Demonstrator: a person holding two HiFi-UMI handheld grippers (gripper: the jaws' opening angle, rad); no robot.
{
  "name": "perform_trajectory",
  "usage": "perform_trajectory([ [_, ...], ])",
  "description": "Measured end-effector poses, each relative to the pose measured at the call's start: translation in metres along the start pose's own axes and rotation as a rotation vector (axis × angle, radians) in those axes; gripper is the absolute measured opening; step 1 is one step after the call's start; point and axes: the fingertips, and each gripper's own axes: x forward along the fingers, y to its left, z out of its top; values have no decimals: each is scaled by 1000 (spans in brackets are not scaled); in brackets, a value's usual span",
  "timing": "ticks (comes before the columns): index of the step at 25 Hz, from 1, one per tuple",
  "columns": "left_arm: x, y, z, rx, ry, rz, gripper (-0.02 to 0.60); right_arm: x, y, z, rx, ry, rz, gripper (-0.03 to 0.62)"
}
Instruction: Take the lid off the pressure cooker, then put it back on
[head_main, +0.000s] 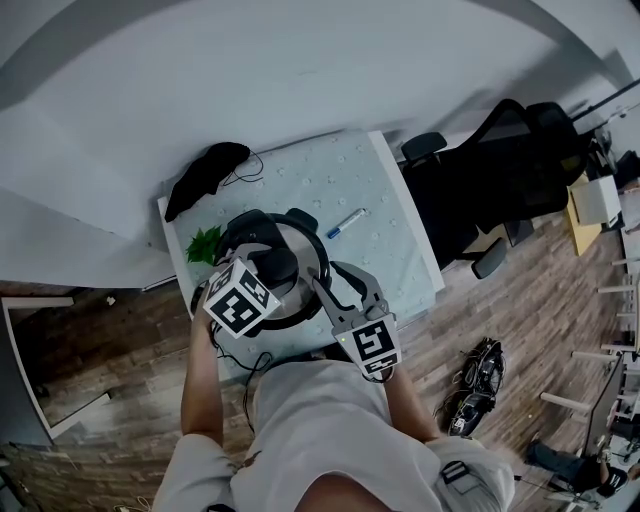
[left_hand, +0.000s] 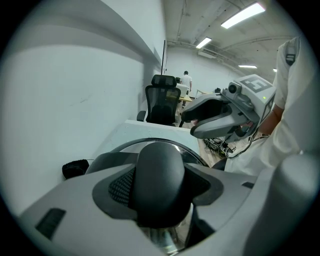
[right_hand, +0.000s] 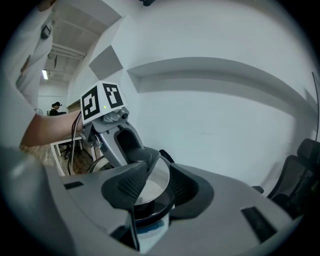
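Note:
The pressure cooker (head_main: 300, 240) stands at the near left of the table, with its steel lid (left_hand: 192, 154) on it. My left gripper (head_main: 268, 266) is above the lid's middle, shut on the black lid knob (left_hand: 160, 175). My right gripper (head_main: 320, 287) comes in from the right; its jaws stand close together over the cooker's black rim (right_hand: 150, 209), with the lid surface (right_hand: 150, 187) showing between the pads. Each gripper shows in the other's view: the right gripper (left_hand: 192, 116) and the left gripper (right_hand: 131, 150).
A blue marker (head_main: 347, 222) lies right of the cooker on the pale table cloth (head_main: 330, 170). There is a black pouch (head_main: 205, 170) at the far left corner and a green sprig (head_main: 205, 243) beside the cooker. An office chair (head_main: 500, 170) stands right of the table.

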Motion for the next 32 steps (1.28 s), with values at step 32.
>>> perform_trajectory([
  [32, 7, 6, -4, -167, -12, 88, 275, 10, 3, -3, -17, -8, 95, 144],
])
